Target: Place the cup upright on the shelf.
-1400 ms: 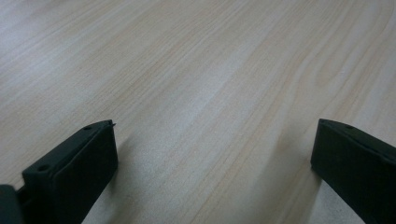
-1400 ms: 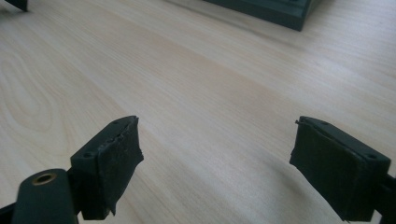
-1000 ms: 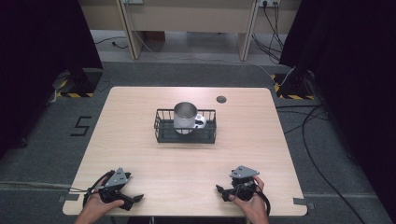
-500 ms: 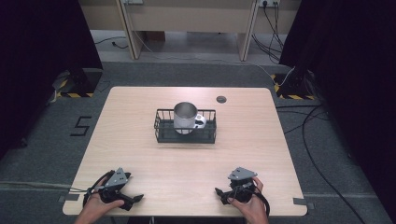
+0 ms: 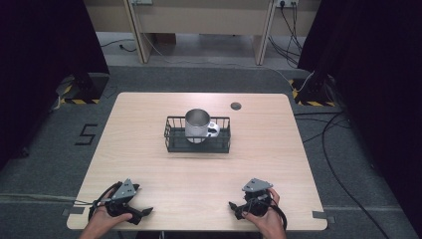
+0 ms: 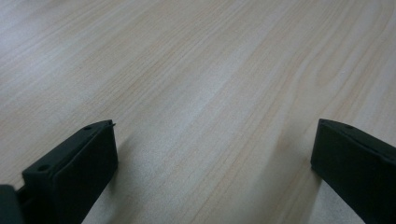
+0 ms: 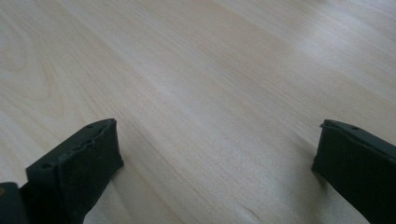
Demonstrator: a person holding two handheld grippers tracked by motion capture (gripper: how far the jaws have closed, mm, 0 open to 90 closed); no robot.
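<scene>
A black wire basket (image 5: 171,142) stands at the table's middle. In it are an upright metal mug (image 5: 197,122) and a white object (image 5: 214,129) beside the mug. My left gripper (image 5: 143,212) rests near the front left edge, held in a hand and pointing right. In the left gripper view the left gripper (image 6: 215,144) is open over bare wood. My right gripper (image 5: 234,209) lies near the front right edge and points left. Its jaws have just been opening. In the right gripper view the right gripper (image 7: 217,140) stands wide open with nothing between its fingers.
The light wooden table (image 5: 149,114) has a small dark round disc (image 5: 235,105) set in it near the far edge. Dark curtains hang at both sides, and cables run over the grey floor to the right.
Both hands rest in the same spots. The right gripper's jaws look a little wider apart than before.
</scene>
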